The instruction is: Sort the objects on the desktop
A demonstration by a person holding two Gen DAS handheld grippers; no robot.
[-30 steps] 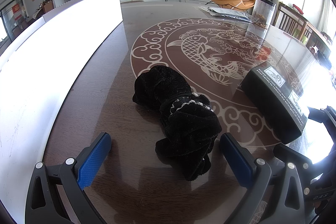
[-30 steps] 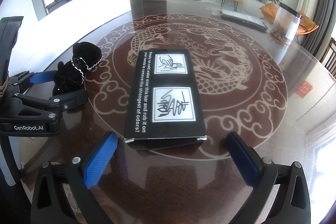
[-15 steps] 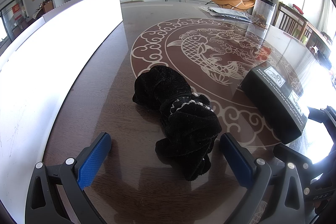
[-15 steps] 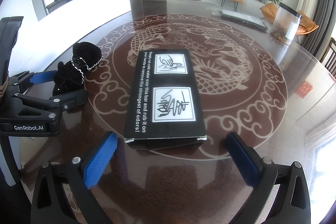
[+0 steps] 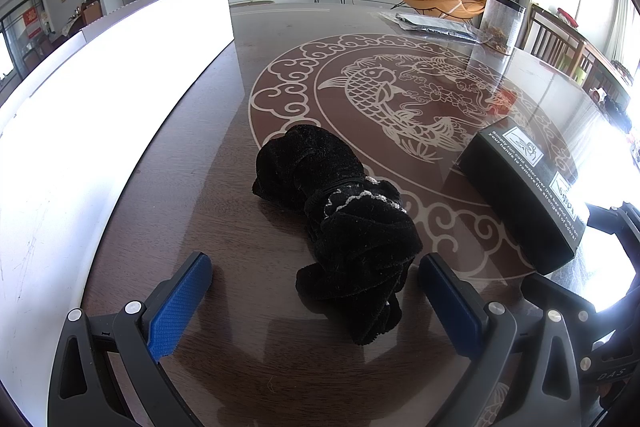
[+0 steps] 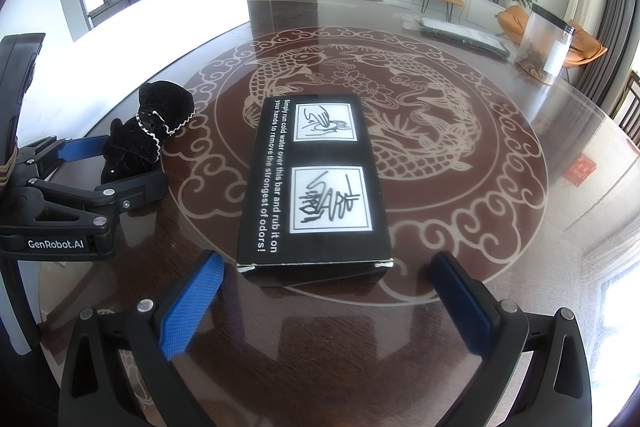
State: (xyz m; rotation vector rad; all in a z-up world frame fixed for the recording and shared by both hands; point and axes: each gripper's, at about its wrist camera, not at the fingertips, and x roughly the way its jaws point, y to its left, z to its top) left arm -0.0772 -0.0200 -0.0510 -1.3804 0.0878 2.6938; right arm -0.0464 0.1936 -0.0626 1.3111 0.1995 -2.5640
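A black velvet pouch with white trim [image 5: 340, 223] lies on the dark patterned table [image 5: 240, 75], its near end between the blue pads of my open left gripper [image 5: 314, 277]. In the right wrist view the same pouch [image 6: 154, 131] sits at the left with the left gripper [image 6: 112, 165] around it. A long black box with white printed panels [image 6: 316, 179] lies lengthwise ahead of my open right gripper [image 6: 326, 275], its near end just beyond the fingertips. The box [image 5: 524, 199] also shows at the right of the left wrist view.
A white board [image 5: 100, 99] runs along the table's left side. At the far right stand a clear container with brown contents [image 6: 548, 43] and a flat wrapped packet [image 6: 464, 35]. Wooden chairs [image 5: 560, 47] line the right edge.
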